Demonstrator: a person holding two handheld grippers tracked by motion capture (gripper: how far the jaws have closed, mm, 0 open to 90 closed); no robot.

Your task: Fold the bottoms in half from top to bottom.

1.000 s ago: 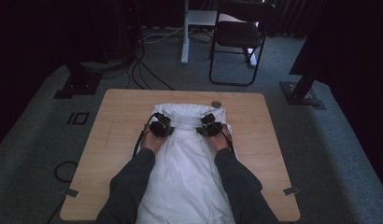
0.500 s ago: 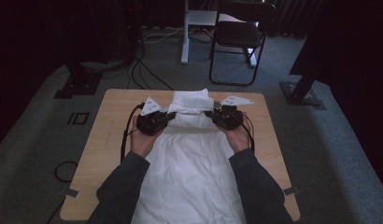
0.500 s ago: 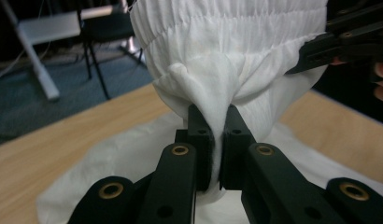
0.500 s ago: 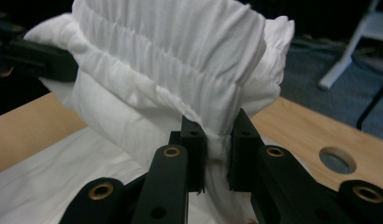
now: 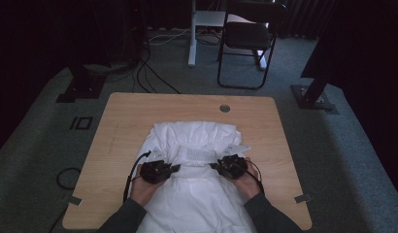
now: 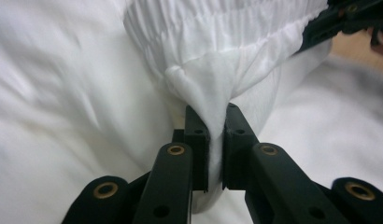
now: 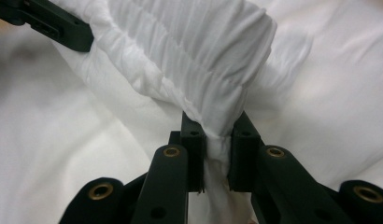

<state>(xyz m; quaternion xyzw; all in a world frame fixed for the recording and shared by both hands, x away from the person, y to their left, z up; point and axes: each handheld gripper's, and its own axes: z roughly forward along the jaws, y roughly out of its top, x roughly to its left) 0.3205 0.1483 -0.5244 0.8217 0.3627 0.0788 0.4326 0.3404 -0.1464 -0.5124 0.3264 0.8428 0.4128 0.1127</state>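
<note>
A white garment [image 5: 194, 136] with a gathered elastic band [image 5: 197, 156] lies on the wooden table [image 5: 124, 116]. My left gripper [image 5: 176, 168] is shut on the band's left end, a bunch of white cloth [image 6: 203, 88] pinched between its pads [image 6: 216, 122]. Its jaws have just eased open a little, with the cloth still between them. My right gripper [image 5: 212, 166] is shut on the band's right end, and gathered fabric [image 7: 199, 56] rises from its jaws [image 7: 216, 130]. Each gripper view shows the other gripper farther off, the right one [image 6: 348, 18] and the left one [image 7: 45, 21].
A round cable hole [image 5: 224, 108] sits near the table's far edge. A small white tag [image 5: 238, 148] sticks out by the right gripper. A dark chair [image 5: 248, 36] and stand bases [image 5: 80, 87] are on the carpet beyond the table.
Both hands have pulled back from the far part of the table toward the person, bringing the gathered band with them. The cloth now lies folded over on the garment.
</note>
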